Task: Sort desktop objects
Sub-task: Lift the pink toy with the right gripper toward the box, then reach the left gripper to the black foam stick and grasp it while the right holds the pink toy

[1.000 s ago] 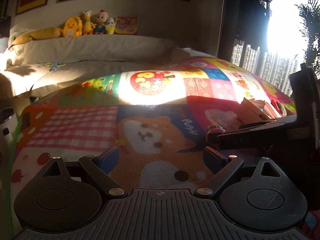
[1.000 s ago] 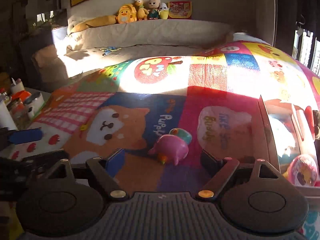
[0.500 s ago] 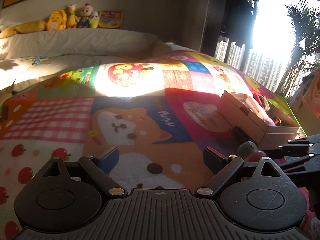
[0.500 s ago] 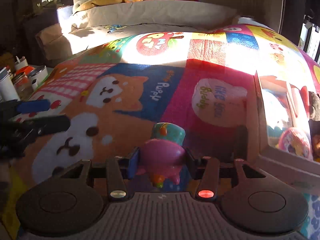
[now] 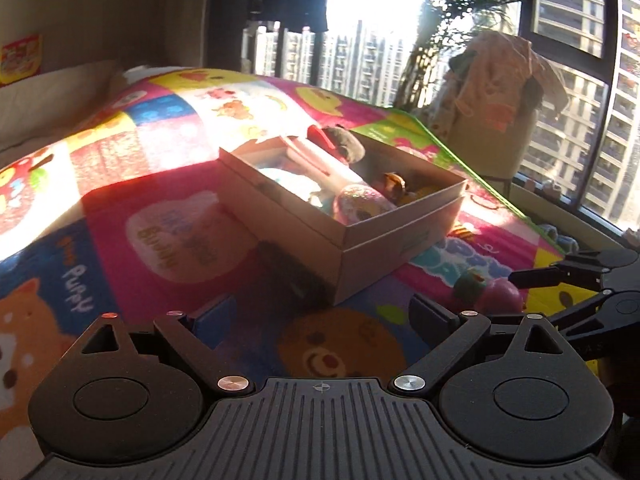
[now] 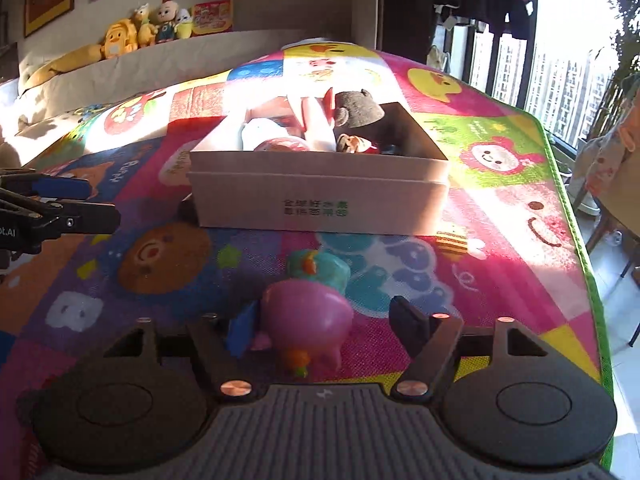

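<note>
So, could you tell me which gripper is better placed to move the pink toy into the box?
Right. The right gripper has the pink toy between its open jaws, with the box straight ahead; the left gripper holds nothing, off to the side.

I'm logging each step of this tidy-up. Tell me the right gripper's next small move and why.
Probably close the right gripper on the pink toy. The toy sits between the open fingers with one finger clear of it, on the mat outside the box.
</note>
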Demonstrator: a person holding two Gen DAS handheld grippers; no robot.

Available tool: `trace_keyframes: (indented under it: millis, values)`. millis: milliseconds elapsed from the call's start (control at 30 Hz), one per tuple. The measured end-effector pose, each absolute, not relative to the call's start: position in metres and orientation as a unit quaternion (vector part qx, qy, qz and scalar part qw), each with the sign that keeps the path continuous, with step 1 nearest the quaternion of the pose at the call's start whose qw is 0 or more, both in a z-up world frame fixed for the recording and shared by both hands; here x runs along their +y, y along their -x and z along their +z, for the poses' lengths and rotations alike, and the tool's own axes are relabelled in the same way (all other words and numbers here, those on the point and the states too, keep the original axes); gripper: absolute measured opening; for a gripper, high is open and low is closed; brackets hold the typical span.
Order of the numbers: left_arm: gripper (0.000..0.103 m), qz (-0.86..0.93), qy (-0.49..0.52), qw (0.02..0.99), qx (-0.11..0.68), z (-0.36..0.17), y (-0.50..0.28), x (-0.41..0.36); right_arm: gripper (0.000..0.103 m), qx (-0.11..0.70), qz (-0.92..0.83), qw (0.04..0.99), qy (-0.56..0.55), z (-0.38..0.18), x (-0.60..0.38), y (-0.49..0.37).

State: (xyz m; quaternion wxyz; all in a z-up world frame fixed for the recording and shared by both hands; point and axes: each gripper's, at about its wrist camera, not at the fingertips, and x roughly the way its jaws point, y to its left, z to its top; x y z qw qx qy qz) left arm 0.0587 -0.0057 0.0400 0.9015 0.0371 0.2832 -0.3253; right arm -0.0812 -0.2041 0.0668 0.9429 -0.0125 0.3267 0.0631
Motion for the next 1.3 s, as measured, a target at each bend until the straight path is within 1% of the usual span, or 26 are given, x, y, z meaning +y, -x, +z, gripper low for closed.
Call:
trace_keyframes:
  millis: [33, 133, 233, 367, 400, 633, 700, 800, 900, 1000, 1067, 1133, 1233, 1300]
  values:
    - [0.099, -0.345, -0.036, 0.895, 0.282, 0.038, -0.071, -0.010, 0.078, 0.327, 0.065, 0.943, 0.006, 0.067, -0.207, 0.081]
    - [0.100, -0.389, -0.033, 0.879, 0.274, 0.035, -0.102, -0.015, 0.085, 0.323, 0.064, 0.944, -0.008, 0.068, -0.212, 0.081]
    - [0.101, -0.422, -0.028, 0.863, 0.276, 0.032, -0.129, -0.018, 0.087, 0.323, 0.073, 0.943, -0.009, 0.067, -0.210, 0.081]
    - [0.103, -0.456, -0.008, 0.829, 0.322, 0.023, -0.162, -0.022, 0.088, 0.331, 0.077, 0.940, -0.011, 0.066, -0.209, 0.079]
    - [0.103, -0.461, -0.006, 0.827, 0.322, 0.022, -0.164, -0.021, 0.088, 0.334, 0.078, 0.939, -0.012, 0.065, -0.209, 0.078]
    - [0.103, -0.469, 0.001, 0.815, 0.341, 0.022, -0.145, -0.013, 0.093, 0.342, 0.084, 0.936, -0.015, 0.063, -0.208, 0.076]
    - [0.103, -0.474, -0.007, 0.806, 0.354, 0.021, -0.121, -0.010, 0.094, 0.340, 0.082, 0.937, -0.017, 0.064, -0.209, 0.076]
    - [0.103, -0.483, -0.042, 0.801, 0.351, 0.020, -0.068, -0.011, 0.095, 0.334, 0.084, 0.939, -0.021, 0.064, -0.210, 0.078]
    - [0.103, -0.495, -0.063, 0.800, 0.333, 0.022, -0.017, -0.013, 0.098, 0.329, 0.089, 0.940, -0.022, 0.065, -0.210, 0.079]
    - [0.103, -0.483, -0.087, 0.817, 0.304, 0.031, 0.014, -0.017, 0.099, 0.325, 0.091, 0.941, -0.019, 0.066, -0.209, 0.081]
    - [0.103, -0.455, -0.098, 0.836, 0.291, 0.036, 0.012, -0.018, 0.099, 0.322, 0.089, 0.942, -0.019, 0.067, -0.209, 0.082]
    - [0.103, -0.422, -0.088, 0.857, 0.283, 0.039, -0.005, -0.017, 0.099, 0.320, 0.086, 0.943, -0.019, 0.067, -0.209, 0.082]
    - [0.103, -0.373, -0.046, 0.885, 0.276, 0.042, -0.051, -0.010, 0.099, 0.315, 0.081, 0.945, -0.020, 0.067, -0.210, 0.084]
    - [0.103, -0.399, -0.010, 0.872, 0.284, 0.040, -0.082, -0.003, 0.101, 0.313, 0.079, 0.946, -0.020, 0.068, -0.210, 0.085]
